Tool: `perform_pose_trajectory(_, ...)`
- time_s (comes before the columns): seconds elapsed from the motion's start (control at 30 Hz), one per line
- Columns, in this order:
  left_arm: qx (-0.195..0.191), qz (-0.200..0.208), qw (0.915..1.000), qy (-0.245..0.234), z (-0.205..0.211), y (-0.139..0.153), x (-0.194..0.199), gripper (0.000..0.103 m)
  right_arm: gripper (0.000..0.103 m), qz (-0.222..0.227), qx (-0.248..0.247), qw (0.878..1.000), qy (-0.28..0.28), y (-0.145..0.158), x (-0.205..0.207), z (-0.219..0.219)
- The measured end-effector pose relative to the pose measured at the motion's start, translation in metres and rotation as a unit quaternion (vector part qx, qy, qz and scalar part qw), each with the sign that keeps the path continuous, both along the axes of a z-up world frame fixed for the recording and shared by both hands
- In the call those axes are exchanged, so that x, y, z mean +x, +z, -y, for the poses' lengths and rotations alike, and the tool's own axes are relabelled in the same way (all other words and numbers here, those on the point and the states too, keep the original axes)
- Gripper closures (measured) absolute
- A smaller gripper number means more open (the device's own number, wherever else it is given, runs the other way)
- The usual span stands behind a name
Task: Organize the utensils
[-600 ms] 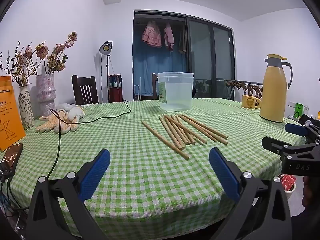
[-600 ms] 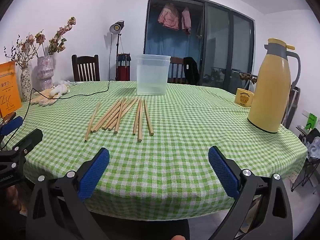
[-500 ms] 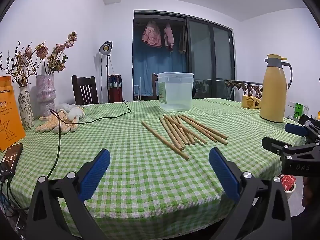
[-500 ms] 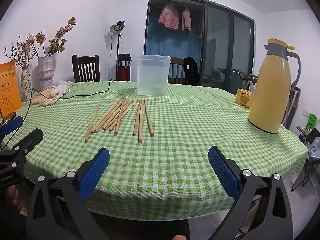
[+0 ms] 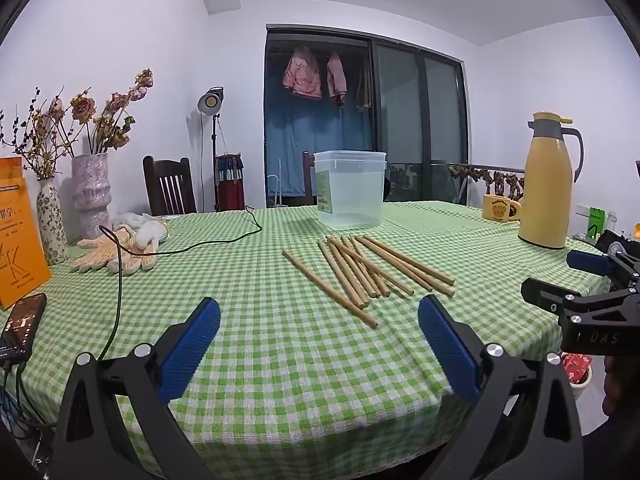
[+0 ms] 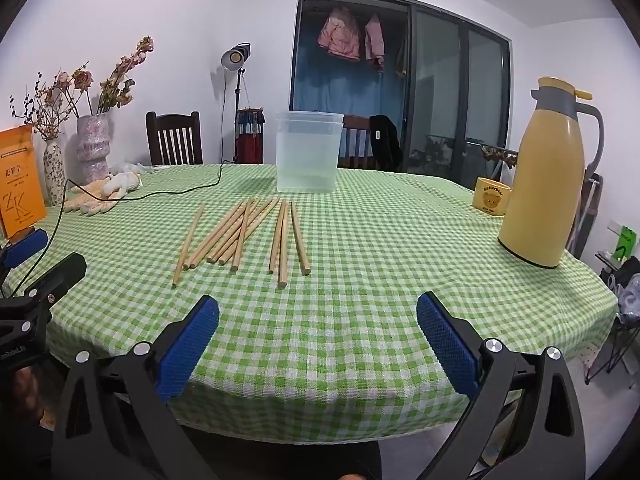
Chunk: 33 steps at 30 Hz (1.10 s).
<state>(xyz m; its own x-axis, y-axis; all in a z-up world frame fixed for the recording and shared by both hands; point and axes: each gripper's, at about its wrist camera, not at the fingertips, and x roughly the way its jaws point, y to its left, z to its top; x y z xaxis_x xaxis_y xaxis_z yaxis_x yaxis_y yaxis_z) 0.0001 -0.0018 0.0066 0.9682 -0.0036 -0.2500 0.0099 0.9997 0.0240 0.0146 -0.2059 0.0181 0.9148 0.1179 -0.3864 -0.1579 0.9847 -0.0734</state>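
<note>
Several wooden chopsticks (image 5: 362,268) lie loose on the green checked tablecloth (image 5: 260,344); they also show in the right wrist view (image 6: 244,236). A clear plastic tub (image 5: 349,194) stands upright just behind them, also in the right wrist view (image 6: 308,156). My left gripper (image 5: 320,340) is open and empty over the table's near edge, short of the chopsticks. My right gripper (image 6: 318,340) is open and empty at the near edge too. Each gripper shows at the side of the other's view.
A yellow thermos jug (image 6: 550,188) and a yellow mug (image 6: 490,196) stand at the right. Work gloves (image 5: 120,250), a black cable (image 5: 200,244), two vases (image 5: 90,196), an orange book (image 5: 18,232) and a phone (image 5: 22,326) sit at the left.
</note>
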Motion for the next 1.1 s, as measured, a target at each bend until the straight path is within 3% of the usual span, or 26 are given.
perform_pose_trajectory(1.1,0.001,0.007,1.0,-0.007,-0.0003,0.0081,-0.0023,0.007,0.008,0.005,0.0,1.0,-0.001,0.0036,0.0004,0.0003)
